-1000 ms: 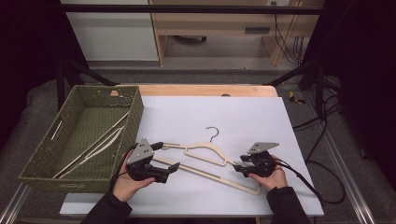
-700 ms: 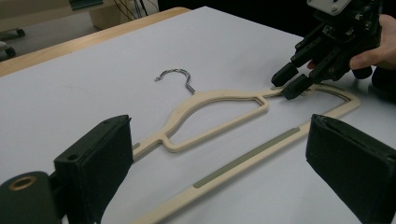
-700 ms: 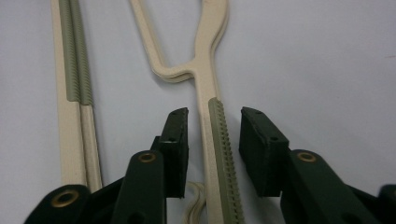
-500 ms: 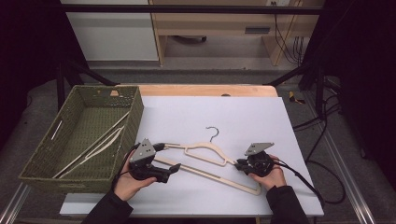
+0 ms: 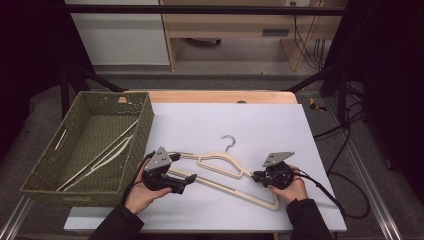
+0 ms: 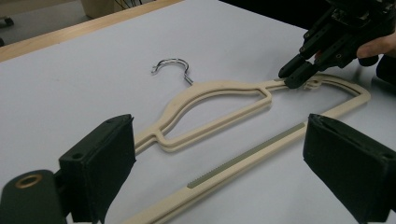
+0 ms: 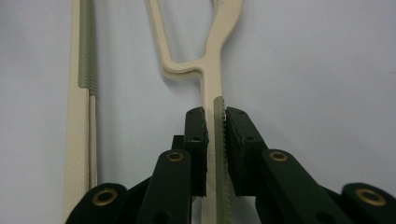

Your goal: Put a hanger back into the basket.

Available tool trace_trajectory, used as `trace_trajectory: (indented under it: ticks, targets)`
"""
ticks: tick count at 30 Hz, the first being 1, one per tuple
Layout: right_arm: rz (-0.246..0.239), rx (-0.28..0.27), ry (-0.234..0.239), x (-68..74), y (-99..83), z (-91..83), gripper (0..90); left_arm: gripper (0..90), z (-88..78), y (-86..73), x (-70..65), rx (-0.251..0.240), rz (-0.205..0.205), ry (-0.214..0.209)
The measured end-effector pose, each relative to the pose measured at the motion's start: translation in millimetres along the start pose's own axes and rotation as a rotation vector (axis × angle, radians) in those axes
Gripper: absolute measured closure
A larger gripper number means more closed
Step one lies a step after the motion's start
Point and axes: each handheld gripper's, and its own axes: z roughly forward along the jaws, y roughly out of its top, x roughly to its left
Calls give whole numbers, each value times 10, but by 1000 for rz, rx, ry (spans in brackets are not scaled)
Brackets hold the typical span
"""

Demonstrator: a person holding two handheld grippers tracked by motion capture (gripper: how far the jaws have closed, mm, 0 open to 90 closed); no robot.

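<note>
- Right now your right gripper (image 5: 256, 176) has its jaws clamped on the upper arm of the cream hanger (image 5: 226, 172); they have just been closing, and the arm with its grey ribbed strip sits squeezed between the pads.
- Seen from the right gripper view, that gripper (image 7: 214, 122) bites the hanger (image 7: 211, 60) just below the notch where the shoulder bends, and the bottom bar runs past on the left, apart from the jaws.
- Your left gripper (image 5: 191, 178) stands wide open, low over the other end of the hanger, with the bottom bar passing between its jaws; the pads press on nothing.
- From the left gripper view, the left gripper (image 6: 219, 158) frames the hanger (image 6: 219, 100), which lies flat on the white table (image 6: 70, 74) with its metal hook (image 6: 172, 68) pointing away from you, and your right gripper (image 6: 295, 74) pinches the far shoulder.
- Both of your hands rest near the front edge of the table (image 5: 250, 120), the hanger stretched between them.
- At your left the green woven basket (image 5: 47, 172) sits with one side over the table's left edge, with more cream hangers (image 5: 102, 152) lying inside it.
</note>
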Motion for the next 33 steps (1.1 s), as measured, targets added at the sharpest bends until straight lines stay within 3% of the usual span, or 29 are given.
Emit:
trace_trajectory:
  ticks: [16,24,33]
  targets:
    - [19,-10,7,-6,5,-16,794,94,32,-28,-15,31,9,-8]
    - [26,19,3,-4,-9,46,794,95,51,-47,-29,44,11,-12]
    - [34,-49,30,-17,17,-52,797,96,70,-57,-35,50,9,-14]
